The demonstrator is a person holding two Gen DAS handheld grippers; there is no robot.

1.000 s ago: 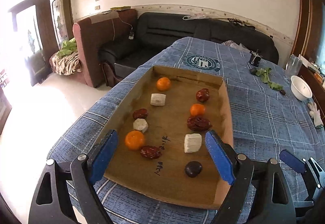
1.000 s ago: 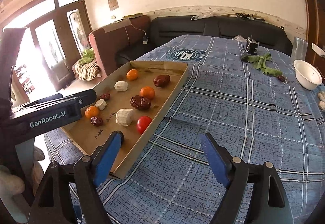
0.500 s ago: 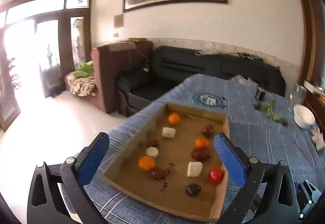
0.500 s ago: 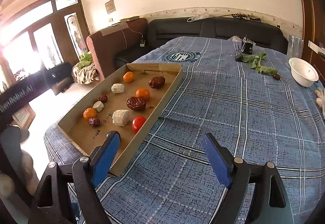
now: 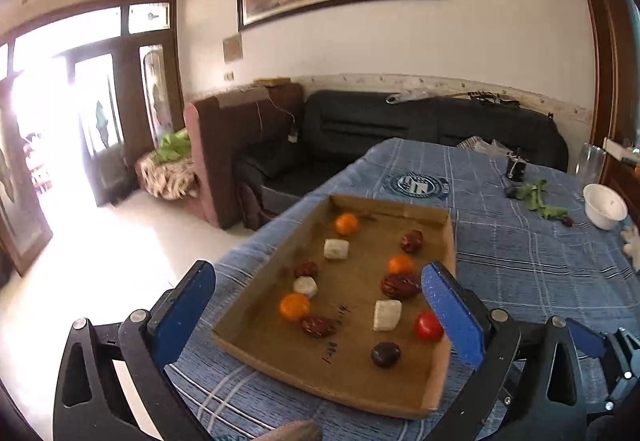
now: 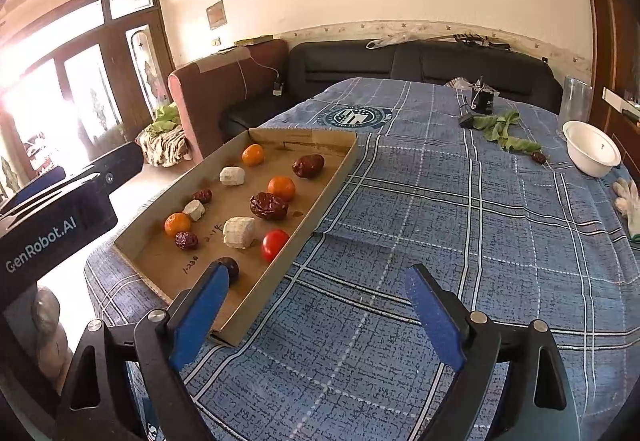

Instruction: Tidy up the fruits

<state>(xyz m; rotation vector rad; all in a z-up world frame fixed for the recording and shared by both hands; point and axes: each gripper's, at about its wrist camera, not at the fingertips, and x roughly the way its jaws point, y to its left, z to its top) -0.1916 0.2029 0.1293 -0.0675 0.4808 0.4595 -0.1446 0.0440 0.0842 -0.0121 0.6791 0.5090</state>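
Fruits sit in the cardboard tray (image 6: 328,177) on the blue plaid tablecloth (image 6: 460,225): a red tomato (image 6: 274,244) near its right wall, oranges and dates around it. Left gripper (image 5: 320,317) gapes wide and empty above the tray, right gripper (image 6: 320,317) is opening over bare cloth, nothing between its fingers.

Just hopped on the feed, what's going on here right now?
Fruit sorting, and nothing is held. The left gripper hangs wide open over the near end of the cardboard tray. The right gripper is empty over the tablecloth by the tray's near corner, its jaws opening. Oranges, dates, white chunks and a tomato lie loose in the tray.
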